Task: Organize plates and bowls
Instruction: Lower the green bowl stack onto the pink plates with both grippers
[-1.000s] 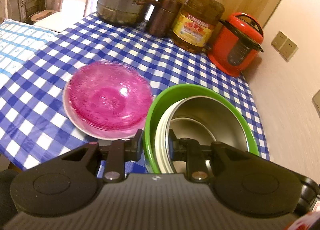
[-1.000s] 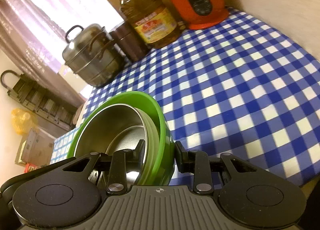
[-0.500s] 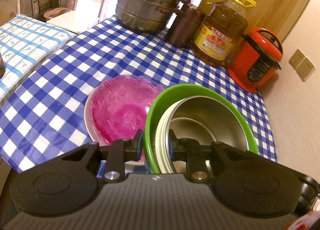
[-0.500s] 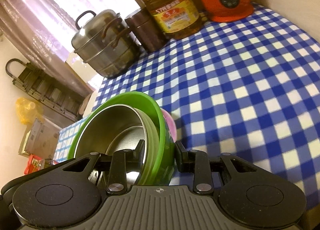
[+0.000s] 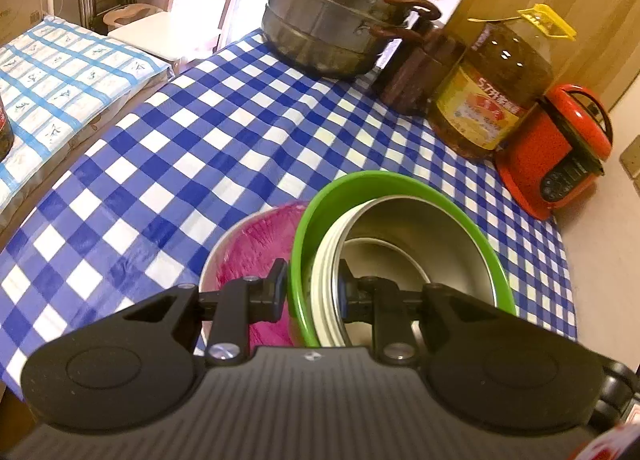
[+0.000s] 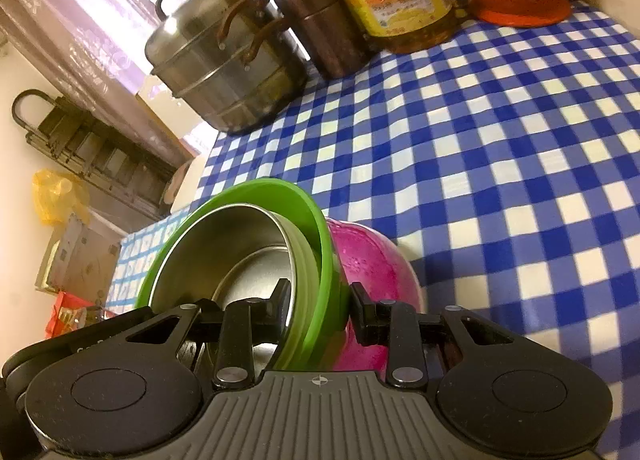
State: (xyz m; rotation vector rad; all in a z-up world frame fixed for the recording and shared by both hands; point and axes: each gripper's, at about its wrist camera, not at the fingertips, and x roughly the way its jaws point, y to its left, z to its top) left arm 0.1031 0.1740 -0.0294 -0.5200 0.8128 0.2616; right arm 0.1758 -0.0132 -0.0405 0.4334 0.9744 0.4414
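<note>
Bowls nested in a stack, a green bowl outermost and a steel bowl inside it, are held above the table. The stack's rim is clamped on one side by the left gripper and on the opposite side by the right gripper. Directly under the stack, a pink bowl is seen. Beyond the stack, at the table's far edge, a steamer pot is seen.

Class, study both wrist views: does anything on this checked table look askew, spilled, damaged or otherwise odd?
Nothing is spilled or broken. One oddity: the pink bowl lies upside down on a plate. The green bowl with steel bowls nested inside is tilted only because the left gripper and right gripper clamp its rim.
</note>
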